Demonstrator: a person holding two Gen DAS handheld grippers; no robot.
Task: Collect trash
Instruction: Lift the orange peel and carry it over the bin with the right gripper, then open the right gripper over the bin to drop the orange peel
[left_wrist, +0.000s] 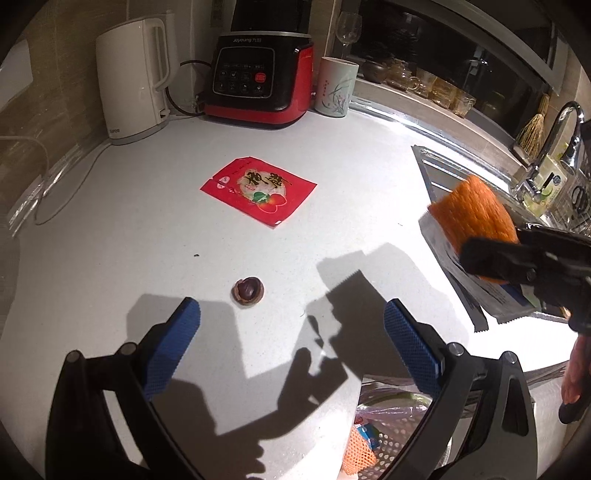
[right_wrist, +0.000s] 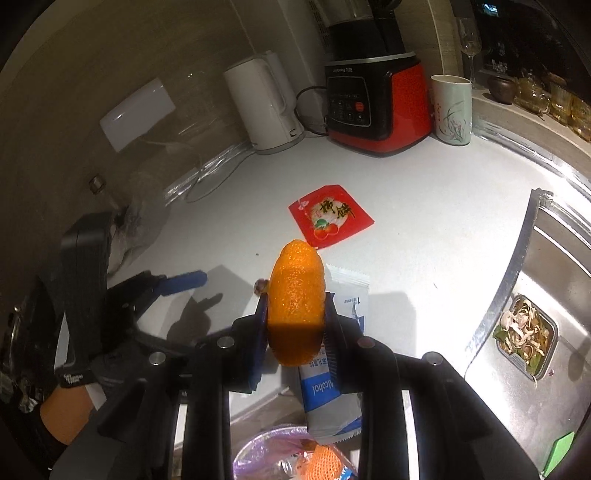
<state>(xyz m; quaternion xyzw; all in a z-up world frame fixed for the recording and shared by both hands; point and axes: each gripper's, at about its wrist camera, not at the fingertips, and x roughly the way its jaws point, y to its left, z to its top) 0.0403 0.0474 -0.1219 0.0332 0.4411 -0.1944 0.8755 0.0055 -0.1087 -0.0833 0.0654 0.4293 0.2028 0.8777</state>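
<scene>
My right gripper (right_wrist: 295, 317) is shut on an orange peel (right_wrist: 295, 295) together with a white and blue alcohol wipe packet (right_wrist: 332, 398), held above the counter edge; both show in the left wrist view, the peel (left_wrist: 476, 214) and the packet (left_wrist: 480, 291). My left gripper (left_wrist: 291, 325) is open and empty, low over the white counter (left_wrist: 110, 258), just short of a brown nut shell (left_wrist: 248, 291). A red snack wrapper (left_wrist: 258, 190) lies flat farther back, also in the right wrist view (right_wrist: 330, 216). A trash bin with a purple liner (right_wrist: 280, 454) sits below the counter edge.
A white kettle (left_wrist: 133, 81), a red and black blender (left_wrist: 258, 77) and a ceramic cup (left_wrist: 334, 86) stand at the back. A steel sink (right_wrist: 535, 295) with a food-scrap strainer (right_wrist: 526, 338) is to the right, with a faucet (left_wrist: 554, 144).
</scene>
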